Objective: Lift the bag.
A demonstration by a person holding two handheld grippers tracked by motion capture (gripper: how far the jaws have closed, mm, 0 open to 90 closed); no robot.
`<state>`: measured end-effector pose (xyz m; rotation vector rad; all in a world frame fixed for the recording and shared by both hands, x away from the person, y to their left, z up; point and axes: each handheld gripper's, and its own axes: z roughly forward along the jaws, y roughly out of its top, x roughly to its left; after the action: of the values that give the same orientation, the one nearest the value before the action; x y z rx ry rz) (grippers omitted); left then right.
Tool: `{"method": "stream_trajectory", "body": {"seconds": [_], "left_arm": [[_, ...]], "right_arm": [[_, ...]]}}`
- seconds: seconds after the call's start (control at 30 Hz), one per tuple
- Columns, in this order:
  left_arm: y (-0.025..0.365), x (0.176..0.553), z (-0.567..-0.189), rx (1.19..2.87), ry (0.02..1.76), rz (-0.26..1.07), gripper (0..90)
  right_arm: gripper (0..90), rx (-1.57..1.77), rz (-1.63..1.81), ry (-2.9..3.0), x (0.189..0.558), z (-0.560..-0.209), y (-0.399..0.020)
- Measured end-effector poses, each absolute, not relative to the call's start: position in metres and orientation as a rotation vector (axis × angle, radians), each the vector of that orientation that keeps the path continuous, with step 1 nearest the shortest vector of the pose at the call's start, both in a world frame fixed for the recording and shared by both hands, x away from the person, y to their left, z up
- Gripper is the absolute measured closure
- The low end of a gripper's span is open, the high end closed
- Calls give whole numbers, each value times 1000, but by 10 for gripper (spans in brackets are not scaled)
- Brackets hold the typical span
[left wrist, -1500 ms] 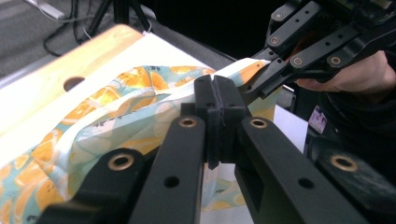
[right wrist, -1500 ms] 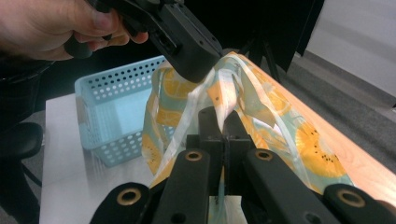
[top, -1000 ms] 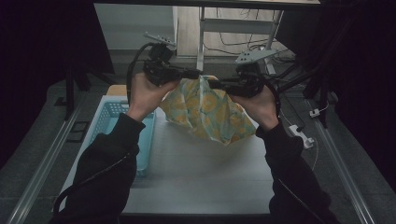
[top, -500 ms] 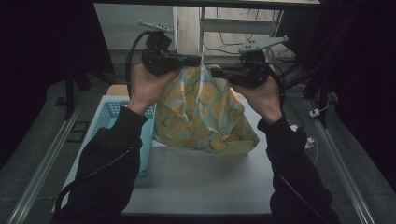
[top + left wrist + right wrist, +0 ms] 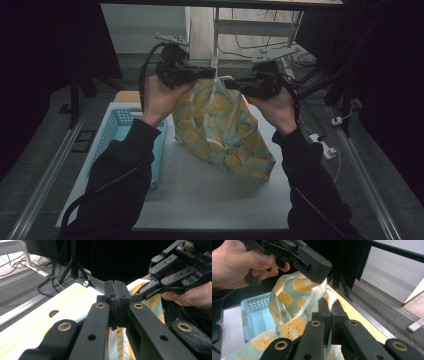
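A white rectangular tabletop [image 5: 210, 195] fills the lower middle of the high view, with grey floor on both sides and a metal rail running along each long edge. Beyond the table, at 12 o'clock, stand a pale wall panel and a light metal frame, with loose cables [image 5: 260, 47] on the floor behind it; the room around is dark.

Counted: one bag, one basket, two grippers, two hands.

The mint-green plastic bag printed with orange slices [image 5: 220, 130] hangs above the table centre, its lower corner reaching toward 5 o'clock and resting on or just over the tabletop. The light-blue perforated plastic basket [image 5: 117, 130] sits on the table at 9 o'clock of the bag, just beside it.

The left gripper [image 5: 212, 73] has its jaws pressed fully together on the bag's top edge at 11 o'clock of the bag. The right gripper [image 5: 229, 84] is likewise clamped tight on the same top edge at 1 o'clock, close to the other gripper.
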<state>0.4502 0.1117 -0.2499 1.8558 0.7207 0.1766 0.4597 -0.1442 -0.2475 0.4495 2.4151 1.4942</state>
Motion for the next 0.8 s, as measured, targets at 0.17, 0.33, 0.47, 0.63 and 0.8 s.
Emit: {"method": "stream_trajectory", "body": {"seconds": [0.17, 0.33, 0.47, 0.63, 0.8], "left_arm": [[111, 452, -258, 1870, 726, 186, 892], [112, 454, -267, 1884, 740, 189, 886], [113, 455, -275, 1895, 746, 190, 882], [116, 454, -281, 1901, 746, 200, 859], [119, 450, -286, 1920, 740, 235, 783]], "right_arm": [[899, 454, 1491, 2430, 461, -255, -142], [898, 456, 1471, 2444, 464, -265, -140], [893, 459, 1460, 2459, 466, -274, -138], [855, 472, 1458, 2462, 466, -279, -138], [791, 472, 1453, 2446, 464, -281, -137]]}}
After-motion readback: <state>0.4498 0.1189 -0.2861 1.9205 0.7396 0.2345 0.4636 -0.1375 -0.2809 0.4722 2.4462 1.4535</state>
